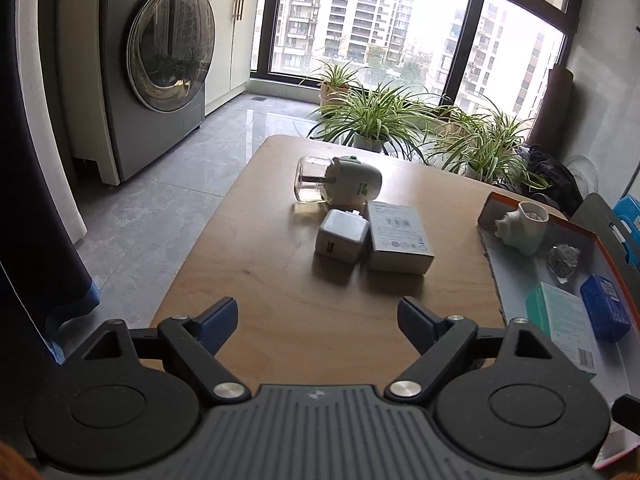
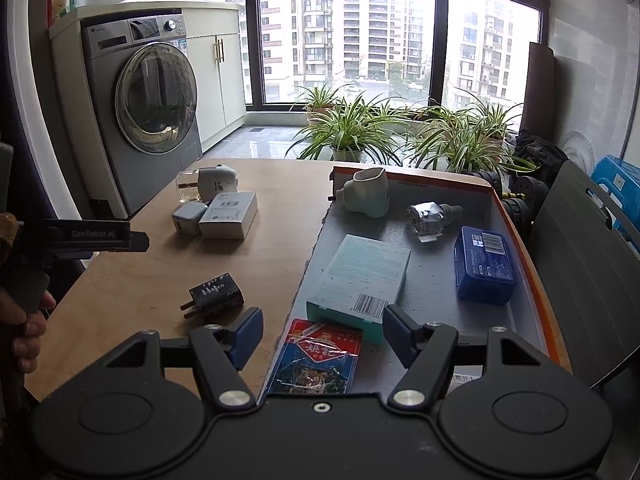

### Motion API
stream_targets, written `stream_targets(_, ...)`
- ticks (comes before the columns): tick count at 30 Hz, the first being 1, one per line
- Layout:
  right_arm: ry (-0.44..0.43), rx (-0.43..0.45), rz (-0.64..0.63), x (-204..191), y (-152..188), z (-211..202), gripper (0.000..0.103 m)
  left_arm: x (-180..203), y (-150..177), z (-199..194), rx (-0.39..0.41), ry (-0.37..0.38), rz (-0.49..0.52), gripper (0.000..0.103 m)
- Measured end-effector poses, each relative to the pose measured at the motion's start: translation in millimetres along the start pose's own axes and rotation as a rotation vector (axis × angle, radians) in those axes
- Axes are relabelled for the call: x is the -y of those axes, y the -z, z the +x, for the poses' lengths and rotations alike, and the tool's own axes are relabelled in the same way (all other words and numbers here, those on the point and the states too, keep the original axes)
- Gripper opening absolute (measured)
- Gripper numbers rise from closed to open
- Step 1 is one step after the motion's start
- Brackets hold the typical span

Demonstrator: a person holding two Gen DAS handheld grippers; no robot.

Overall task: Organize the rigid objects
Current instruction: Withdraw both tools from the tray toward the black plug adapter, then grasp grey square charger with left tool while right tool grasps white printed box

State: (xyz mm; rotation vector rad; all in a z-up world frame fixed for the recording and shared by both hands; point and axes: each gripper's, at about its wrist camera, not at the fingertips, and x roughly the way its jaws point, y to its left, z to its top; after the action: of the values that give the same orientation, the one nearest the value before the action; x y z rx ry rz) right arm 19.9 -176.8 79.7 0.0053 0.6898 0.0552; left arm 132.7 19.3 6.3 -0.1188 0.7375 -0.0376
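Both grippers hang over a wooden surface (image 2: 132,280) with their fingers spread and nothing between them: the left gripper (image 1: 318,318) at the bottom of its own view faces bare wood, while the right gripper (image 2: 322,334) at the bottom of its view straddles the near edge of an orange-rimmed cardboard tray (image 2: 524,248). Lying just ahead of the right fingers, half over that edge, is a red-and-blue card pack (image 2: 316,360) in glossy wrap, likely light, stiff and a little slippery, best pinched across its short sides. In the tray sit a teal box (image 2: 360,276), a blue tin (image 2: 486,266), a small glass bottle (image 2: 430,216) and a pale plug-in diffuser (image 2: 368,194). Left of centre in the right wrist view lies a black plug adapter (image 2: 214,296), hard and compact, with prongs toward the lower left; its flat flanks look the safest hold. Further up the frame cluster a white charger cube (image 1: 342,236), touching a white carton (image 1: 398,236), and behind them a white diffuser with glass bottle (image 1: 340,180) on its side, which appears fragile and prone to roll, so its plastic body offers the surer purchase.
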Motion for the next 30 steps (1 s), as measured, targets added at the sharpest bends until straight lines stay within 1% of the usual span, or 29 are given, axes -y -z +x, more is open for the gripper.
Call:
stream_targets(5, -0.006, -0.007, -0.003, -0.9, -5.5, 10.2, 0.08, 0.3, -16.9, 38.2, -0.032, 0.002, 0.075, 0.09)
stream_targets(10, -0.012, -0.014, 0.0, -0.6, -13.2, 23.7, 0.08, 2.6, -28.0, 69.5, -0.035, 0.016, 0.115, 0.09)
stream_targets(12, -0.017, -0.017, 0.001, -0.3, -16.5, 29.3, 0.081, 3.9, -30.6, 82.3, -0.045, 0.011, 0.134, 0.09)
stream_targets(16, -0.037, -0.017, 0.004, -1.1, -23.8, 39.1, 0.081, 2.6, -34.4, 95.8, -0.046, 0.017, 0.153, 0.089)
stream_targets(17, -0.042, -0.018, 0.007, -1.0, -25.6, 41.8, 0.081, 2.7, -35.5, 98.7, -0.043, 0.029, 0.156, 0.088)
stream_targets(19, -0.052, -0.023, 0.013, -2.7, -29.4, 49.1, 0.081, 3.9, -37.3, 102.5, -0.041, 0.045, 0.165, 0.083)
stream_targets(20, -0.056, -0.027, 0.014, -3.8, -31.5, 53.0, 0.081, 5.7, -36.8, 102.5, -0.025, 0.047, 0.18, 0.074)
stream_targets(22, -0.066, -0.03, 0.01, -7.2, -35.9, 59.8, 0.081, 10.2, -35.5, 101.4, -0.008, 0.065, 0.202, 0.052)
stream_targets(24, -0.077, -0.033, 0.002, -12.1, -41.4, 67.0, 0.081, 11.5, -32.5, 97.4, 0.003, 0.082, 0.21, 0.042)
stream_targets(27, -0.103, -0.04, -0.012, -20.5, -52.4, 80.6, 0.081, 7.2, -27.5, 91.5, 0.004, 0.106, 0.176, 0.042)
stream_targets(30, -0.149, -0.07, -0.013, -29.3, -67.1, 102.5, 0.084, -0.1, -24.8, 82.4, -0.005, 0.099, 0.131, 0.042)
